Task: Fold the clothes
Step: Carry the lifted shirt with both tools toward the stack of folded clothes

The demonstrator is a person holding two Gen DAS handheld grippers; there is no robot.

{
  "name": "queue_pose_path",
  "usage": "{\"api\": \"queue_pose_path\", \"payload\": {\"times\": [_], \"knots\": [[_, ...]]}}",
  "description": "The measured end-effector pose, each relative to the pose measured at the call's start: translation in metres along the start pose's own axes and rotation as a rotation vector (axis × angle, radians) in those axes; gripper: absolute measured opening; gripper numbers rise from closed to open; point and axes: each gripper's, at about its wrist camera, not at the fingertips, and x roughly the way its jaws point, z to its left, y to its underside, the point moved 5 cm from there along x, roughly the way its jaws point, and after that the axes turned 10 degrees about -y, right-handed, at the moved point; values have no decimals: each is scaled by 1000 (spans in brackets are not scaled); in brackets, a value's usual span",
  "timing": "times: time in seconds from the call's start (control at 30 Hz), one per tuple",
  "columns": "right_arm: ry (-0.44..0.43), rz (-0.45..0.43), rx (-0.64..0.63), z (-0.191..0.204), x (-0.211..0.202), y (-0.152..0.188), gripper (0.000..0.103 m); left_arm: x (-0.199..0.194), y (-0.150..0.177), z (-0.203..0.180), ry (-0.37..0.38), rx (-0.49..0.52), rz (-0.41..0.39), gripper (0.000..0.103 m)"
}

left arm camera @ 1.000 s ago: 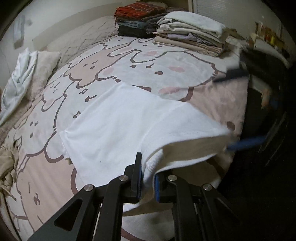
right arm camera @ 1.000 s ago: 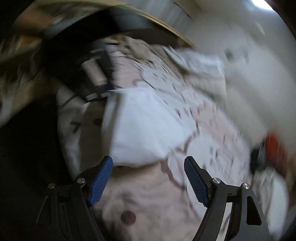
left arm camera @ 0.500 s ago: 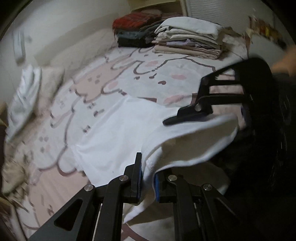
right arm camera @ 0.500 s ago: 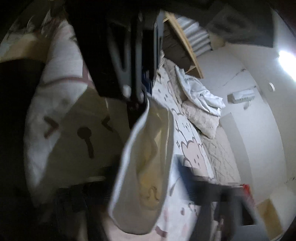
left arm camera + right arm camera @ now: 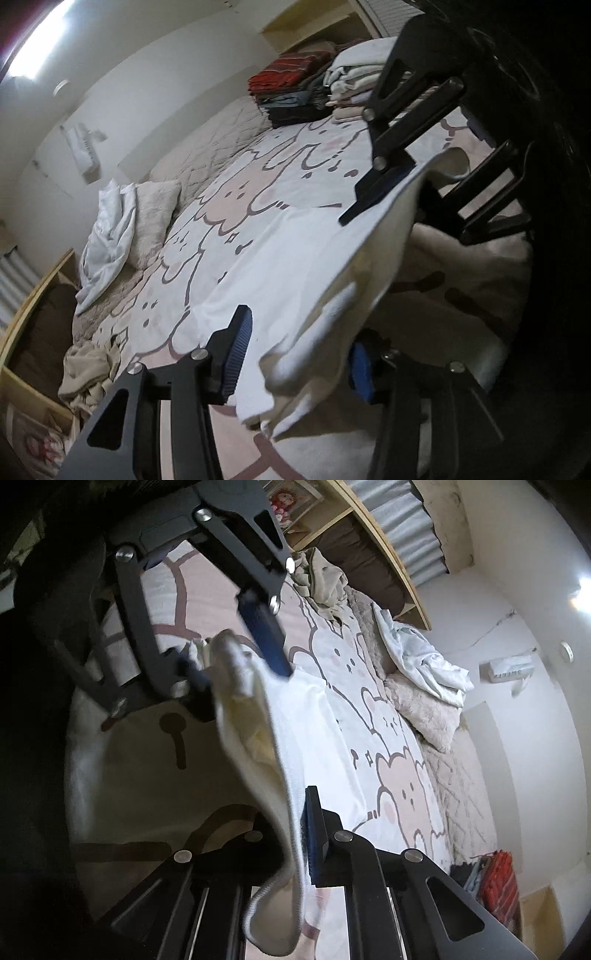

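Note:
A white garment (image 5: 295, 251) lies spread on the bunny-print blanket (image 5: 236, 192), its near hem lifted off the bed. My left gripper (image 5: 299, 339) has its jaws opening; the hem's corner hangs loose between the blue pads (image 5: 236, 350), and neither pad presses on it. Farther along the same hem, my right gripper (image 5: 384, 199) is shut on the cloth. In the right wrist view, the right gripper (image 5: 295, 812) pinches the white garment (image 5: 314, 738), whose ribbed edge droops past the jaws. The left gripper (image 5: 240, 672) shows at the top, jaws apart around the bunched corner.
Two stacks of folded clothes (image 5: 295, 85) stand at the bed's far end. A pillow (image 5: 155, 199) and a crumpled white sheet (image 5: 107, 229) lie along the wall side. A beige crumpled garment (image 5: 88, 369) sits near a wooden shelf (image 5: 33, 295). The bed edge drops into dark at the right.
The left jaws, shut on the hem before, have come apart. The right gripper swung in from open, closed on the same hem, and both views have rolled.

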Motion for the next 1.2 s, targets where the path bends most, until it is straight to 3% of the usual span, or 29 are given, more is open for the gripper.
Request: {"api": "queue_pose_path", "payload": {"times": [0.2, 0.4, 0.57, 0.63, 0.67, 0.8, 1.0, 1.2], "knots": [[-39, -20, 42, -4, -1, 2, 8, 3, 11, -2, -21, 62, -2, 49], [-52, -19, 25, -3, 3, 1, 8, 15, 17, -13, 0, 223, -12, 49], [-73, -11, 34, -7, 8, 1, 8, 21, 16, -9, 33, 214, 5, 49], [-80, -12, 38, -7, 7, 1, 8, 20, 13, -7, 57, 181, 17, 33], [-83, -13, 40, -8, 6, 1, 8, 20, 11, -5, 70, 164, 23, 15], [-94, -36, 76, -24, 4, -2, 8, 18, 2, 6, 92, 72, 38, 14], [-12, -43, 79, -83, -9, -16, 7, 22, -55, 66, 88, -144, -2, 13], [134, -31, 102, -184, -34, -24, 6, 30, -161, 141, 37, -211, -135, 13]]}}
